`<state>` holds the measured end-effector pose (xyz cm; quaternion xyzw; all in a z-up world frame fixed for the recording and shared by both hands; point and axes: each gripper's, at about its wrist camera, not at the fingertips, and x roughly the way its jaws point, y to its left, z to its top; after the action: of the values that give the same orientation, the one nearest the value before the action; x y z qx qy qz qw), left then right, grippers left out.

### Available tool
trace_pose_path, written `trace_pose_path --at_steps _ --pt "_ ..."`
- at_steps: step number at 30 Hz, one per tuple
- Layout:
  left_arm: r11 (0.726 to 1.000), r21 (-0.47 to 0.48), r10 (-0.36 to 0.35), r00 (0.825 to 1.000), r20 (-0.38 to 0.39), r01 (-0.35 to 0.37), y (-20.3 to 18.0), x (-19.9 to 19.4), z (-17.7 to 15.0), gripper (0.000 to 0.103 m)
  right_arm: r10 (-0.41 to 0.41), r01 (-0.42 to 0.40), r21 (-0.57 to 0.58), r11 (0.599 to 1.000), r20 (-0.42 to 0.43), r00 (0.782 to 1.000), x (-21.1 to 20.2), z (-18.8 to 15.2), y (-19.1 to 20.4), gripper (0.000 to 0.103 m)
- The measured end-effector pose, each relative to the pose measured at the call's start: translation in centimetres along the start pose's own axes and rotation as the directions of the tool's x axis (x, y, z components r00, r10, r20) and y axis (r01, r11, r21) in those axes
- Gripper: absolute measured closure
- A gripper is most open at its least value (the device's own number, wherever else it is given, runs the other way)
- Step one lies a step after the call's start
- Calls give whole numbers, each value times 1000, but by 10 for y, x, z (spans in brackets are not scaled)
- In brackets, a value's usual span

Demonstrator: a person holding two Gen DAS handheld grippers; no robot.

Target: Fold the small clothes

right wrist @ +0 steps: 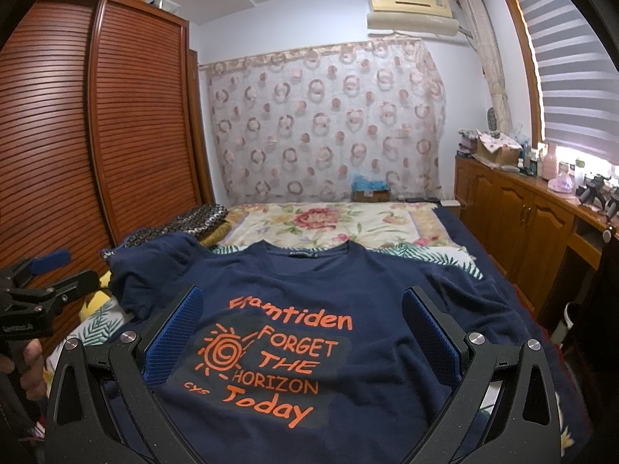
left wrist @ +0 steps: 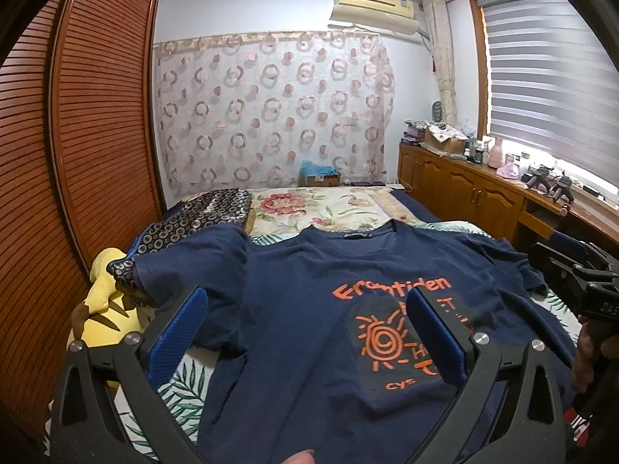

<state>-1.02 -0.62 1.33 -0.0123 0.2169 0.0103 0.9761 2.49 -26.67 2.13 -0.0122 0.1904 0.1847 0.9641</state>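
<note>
A navy T-shirt [left wrist: 309,309] with orange print lies spread flat, front up, on the bed, collar toward the far end; it also shows in the right wrist view [right wrist: 309,309]. My left gripper [left wrist: 307,303] is open and empty, held above the shirt's left half. My right gripper [right wrist: 303,301] is open and empty, held above the printed chest. The right gripper's body [left wrist: 580,278] shows at the right edge of the left wrist view. The left gripper's body [right wrist: 42,282] shows at the left edge of the right wrist view.
The bed [left wrist: 329,205] carries a floral blanket, a dark patterned cloth [left wrist: 193,216] and a yellow plush toy [left wrist: 104,309] at the left. A wooden louvred wardrobe [left wrist: 77,116] stands left; wooden cabinets [left wrist: 464,189] with clutter stand right under the window.
</note>
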Motion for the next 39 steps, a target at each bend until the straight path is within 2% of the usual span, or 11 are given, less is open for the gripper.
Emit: trace_pose_path --at_steps 5,14,22,26,28,30,36,39 --pt "999 -15 44 999 -13 -44 16 9 -7 0 18 -18 -1 1000 -18 1000 9 -3 8 0" --pt "994 -65 89 994 -71 -93 71 32 -21 0 47 -50 -41 998 -59 997 42 -13 33 0" --pt "991 -67 107 987 -123 -116 112 41 -27 0 119 -129 -55 990 -154 981 68 -29 39 0" --pt "993 -100 45 989 -139 -59 133 49 -30 0 151 -163 -49 985 -183 971 74 -35 44 0" --pt "993 -104 43 985 -166 -60 144 60 -32 0 160 -173 -56 983 -192 968 77 -38 46 0" --pt "992 -124 7 981 -193 -32 151 70 -33 2 165 -181 -65 981 -199 966 78 -40 49 0" --pt "971 -238 -98 963 -250 37 176 102 -40 10 173 -195 -87 977 -209 962 82 -40 51 0" --pt "961 -268 -137 952 -275 61 183 116 -44 19 178 -202 -94 975 -219 959 86 -39 52 0"
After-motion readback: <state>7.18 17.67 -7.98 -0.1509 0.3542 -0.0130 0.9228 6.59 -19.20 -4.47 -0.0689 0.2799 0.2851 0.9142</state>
